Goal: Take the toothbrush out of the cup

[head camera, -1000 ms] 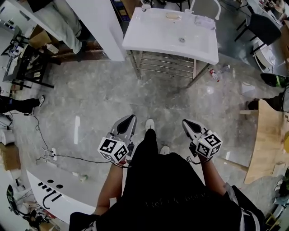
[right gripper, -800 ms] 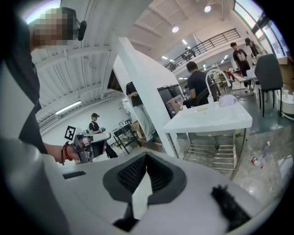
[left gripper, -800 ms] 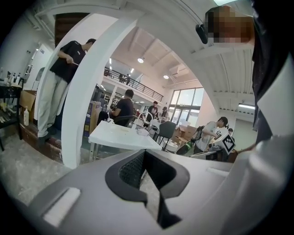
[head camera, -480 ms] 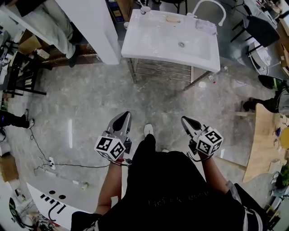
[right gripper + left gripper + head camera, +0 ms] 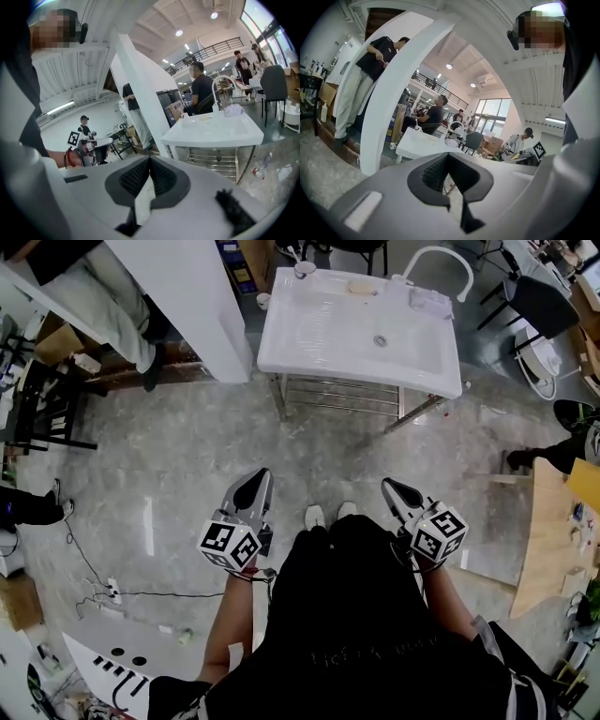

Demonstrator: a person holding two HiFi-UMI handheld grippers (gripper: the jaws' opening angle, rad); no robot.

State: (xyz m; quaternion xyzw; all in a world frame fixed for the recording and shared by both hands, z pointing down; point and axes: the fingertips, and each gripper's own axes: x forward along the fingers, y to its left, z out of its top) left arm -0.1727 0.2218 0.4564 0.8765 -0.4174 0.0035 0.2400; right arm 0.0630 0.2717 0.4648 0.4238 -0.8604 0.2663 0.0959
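A small white cup (image 5: 303, 267) with a toothbrush standing in it sits on the back left corner of the white sink (image 5: 309, 343), far ahead of me. The same cup (image 5: 416, 127) shows small on the sink's corner in the left gripper view. My left gripper (image 5: 255, 486) and right gripper (image 5: 393, 490) hang low in front of my body, well short of the sink. Both point forward, jaws shut on nothing. In the right gripper view the sink (image 5: 220, 133) stands ahead to the right of the right gripper (image 5: 150, 161).
A curved white faucet (image 5: 441, 259) rises at the sink's back right. A white pillar (image 5: 187, 296) stands to the sink's left, with a person (image 5: 122, 296) beyond it. A wooden table (image 5: 553, 531) is at the right, cables (image 5: 103, 568) on the left floor, and a bottle (image 5: 263, 164) on the floor by the sink.
I have stepped a little toward the sink and my feet have come together. Both grippers stay low, shut, and pointed at the sink.
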